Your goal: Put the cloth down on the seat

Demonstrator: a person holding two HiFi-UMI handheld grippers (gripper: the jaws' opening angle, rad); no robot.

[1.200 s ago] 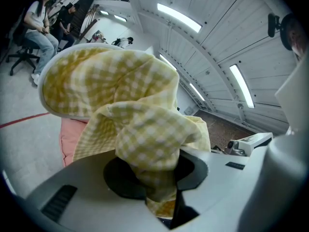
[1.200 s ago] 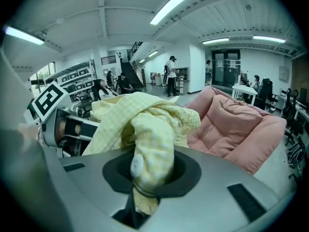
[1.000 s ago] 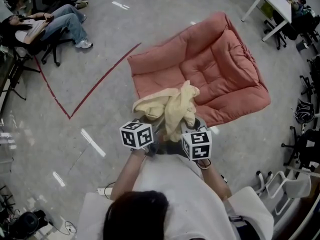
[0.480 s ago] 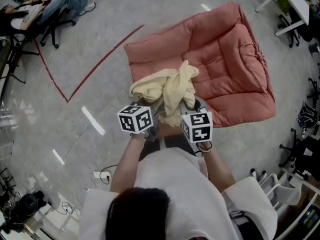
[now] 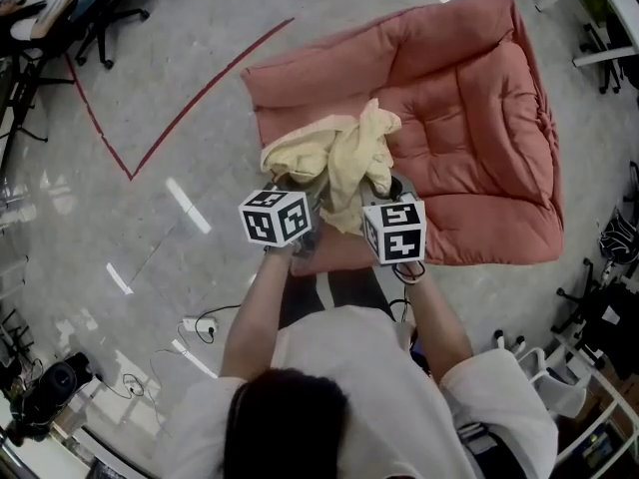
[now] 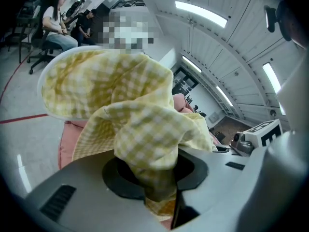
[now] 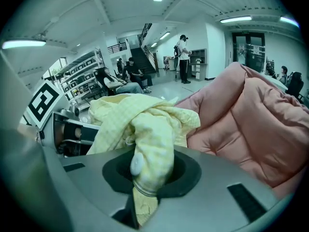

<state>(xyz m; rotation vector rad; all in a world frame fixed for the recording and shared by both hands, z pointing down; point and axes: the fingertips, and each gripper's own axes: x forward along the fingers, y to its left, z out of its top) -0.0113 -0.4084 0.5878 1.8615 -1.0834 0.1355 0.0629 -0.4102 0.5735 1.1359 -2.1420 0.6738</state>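
Note:
A pale yellow checked cloth (image 5: pixel 334 158) hangs bunched between both grippers, over the near edge of the pink padded seat (image 5: pixel 469 118) that lies on the floor. My left gripper (image 5: pixel 308 208) is shut on one fold of the cloth (image 6: pixel 145 144). My right gripper (image 5: pixel 374 196) is shut on another fold with a white button (image 7: pixel 149 158). The two grippers are held close together, side by side, just in front of the person's body. The pink seat (image 7: pixel 251 124) fills the right of the right gripper view.
Red tape lines (image 5: pixel 190 108) run across the grey floor left of the seat. People sit on office chairs (image 5: pixel 70 18) at the far left. White table legs (image 5: pixel 589 18) and chairs (image 5: pixel 559 387) stand at the right edge. A cable and plug (image 5: pixel 195 325) lie on the floor near the person's feet.
The person has stepped closer to the seat, which now lies higher and nearer in the head view. Both grippers still hold the cloth the same way.

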